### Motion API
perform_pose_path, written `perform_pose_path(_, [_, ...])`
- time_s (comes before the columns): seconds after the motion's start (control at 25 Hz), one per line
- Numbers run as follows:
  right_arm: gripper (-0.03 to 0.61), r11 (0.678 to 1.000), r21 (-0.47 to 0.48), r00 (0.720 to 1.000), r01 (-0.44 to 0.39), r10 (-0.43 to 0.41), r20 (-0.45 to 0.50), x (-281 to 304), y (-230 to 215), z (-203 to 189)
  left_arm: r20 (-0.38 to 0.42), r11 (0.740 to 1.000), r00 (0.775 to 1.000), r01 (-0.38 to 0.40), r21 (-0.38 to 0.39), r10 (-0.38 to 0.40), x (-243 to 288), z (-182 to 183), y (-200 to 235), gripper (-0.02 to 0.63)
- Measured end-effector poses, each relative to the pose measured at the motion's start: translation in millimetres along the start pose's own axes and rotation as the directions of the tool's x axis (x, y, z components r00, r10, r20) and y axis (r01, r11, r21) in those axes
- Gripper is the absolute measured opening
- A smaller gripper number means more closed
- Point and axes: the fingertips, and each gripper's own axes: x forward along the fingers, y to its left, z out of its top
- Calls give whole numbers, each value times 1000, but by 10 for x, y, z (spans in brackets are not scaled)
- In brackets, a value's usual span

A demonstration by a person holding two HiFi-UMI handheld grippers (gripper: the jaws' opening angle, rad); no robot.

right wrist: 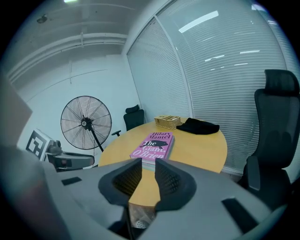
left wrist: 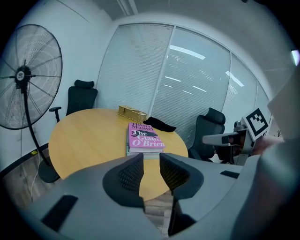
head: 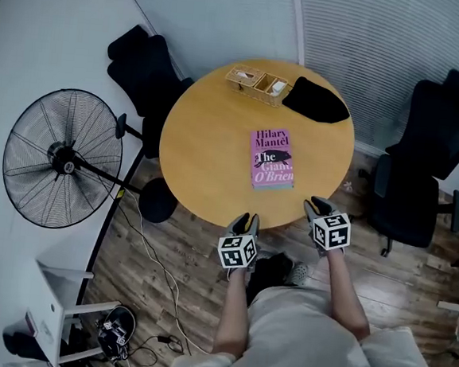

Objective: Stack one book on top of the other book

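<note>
Pink book (head: 272, 158): laid flat, cover up, near the middle of the round desk (head: 209, 145); taken as the landmark for the entries below.
Lower book (left wrist: 143, 154): lain directly beneath the pink book, edges nearly flush; only its pale edge is seen.
Wicker tray (head: 252, 90): set beyond the pink book, near the far rim of the desk. It is divided into compartments. A small pale item (head: 243, 74) is held in one end compartment and another in the opposite end; what they are cannot be told.
Black cloth (head: 317, 100): lain beyond the pink book, just beside the wicker tray.
Left gripper (head: 246, 220): held at the near desk edge, to the near left of the pink book and apart from it. Its fingers (left wrist: 130, 174) are parted by a narrow gap, with nothing gripped.
Right gripper (head: 317, 204): held to the near right of the pink book, apart from it. Its fingers (right wrist: 127, 177) are likewise narrowly parted, with nothing gripped.
Pedestal fan (head: 62, 158): stood on the floor, well to the left of the pink book.
Left chair (head: 144, 67): placed beyond and left of the pink book.
Right chair (head: 431, 156): placed to the right of the pink book.
</note>
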Motion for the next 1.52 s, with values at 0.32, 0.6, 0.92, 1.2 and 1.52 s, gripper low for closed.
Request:
perform_pose_path(0.32, [21, 999, -19, 997, -49, 48, -56, 3, 71, -113, -9, 1000, 1000, 25, -9, -25, 7, -164, -18, 28])
perform_pose_path(0.6, [21, 998, -19, 997, -54, 53, -60, -4, 74, -118, -14, 999, 999, 44, 0, -44, 40, -225, -59, 28])
perform_pose_path(0.92, [21, 999, -4, 997, -46, 46, -68, 49, 69, -152, -7, 999, 999, 38, 10, -38, 63, -190, 18, 28])
perform_pose_path(1.2, [20, 997, -7, 994, -77, 76, -74, 72, 98, -137, -2, 999, 999, 51, 5, -51, 119, -154, 30, 28])
perform_pose_path(1.52, [20, 993, -28, 990, -111, 108, -89, 99, 160, -164, 5, 998, 998, 56, 15, -57, 141, -134, 27, 28])
